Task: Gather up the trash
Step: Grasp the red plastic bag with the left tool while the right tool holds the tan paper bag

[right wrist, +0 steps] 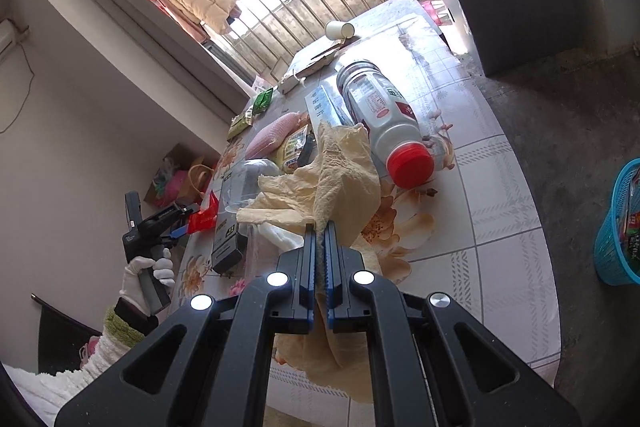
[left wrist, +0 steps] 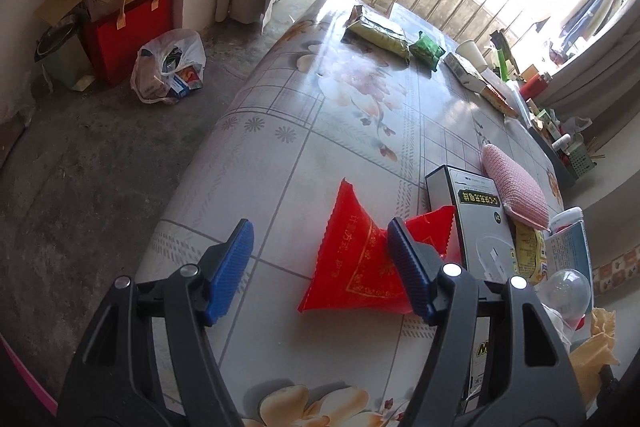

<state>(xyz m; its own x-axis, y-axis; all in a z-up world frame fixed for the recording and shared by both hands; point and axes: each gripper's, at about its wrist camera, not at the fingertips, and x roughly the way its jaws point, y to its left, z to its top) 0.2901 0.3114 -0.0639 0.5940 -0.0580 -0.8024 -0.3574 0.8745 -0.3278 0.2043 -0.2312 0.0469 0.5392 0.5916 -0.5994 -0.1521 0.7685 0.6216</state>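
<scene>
Pinching a crumpled tan paper napkin (right wrist: pixel 340 179), the right gripper (right wrist: pixel 319 239) is holding its jaws clenched tight on the sheet, which is bunching upward between the blue pads and drooping below them over the table (right wrist: pixel 500 227). The napkin is looking limp and nearly weightless, so the grip needs only to stay closed; tugging hard would likely tear it.

The left gripper (left wrist: pixel 320 247) is hovering with its jaws spread apart above a red foil packet (left wrist: pixel 356 267) lying flat near the table's edge. One blue pad (left wrist: pixel 404 251) is sitting over the packet's right part while the other is over bare tablecloth; neither is pressing on it, so nothing is being held there. In the right wrist view the gloved hand (right wrist: pixel 148 275) is carrying this gripper at the table's far side.

The packet is appearing thin, crinkly and slick, probably empty and very light. Judging from its shape, the raised, puckered middle fold or a serrated end is offering the best purchase, since a flat face would slide away under the pads.

Other litter is waiting close by: a black and white box (left wrist: pixel 476 219), a pink scrubbing pad (left wrist: pixel 516 183), and a red-capped plastic bottle (right wrist: pixel 384 115) lying on its side. A blue mesh basket (right wrist: pixel 618 227) is standing on the floor, likely the destination.
</scene>
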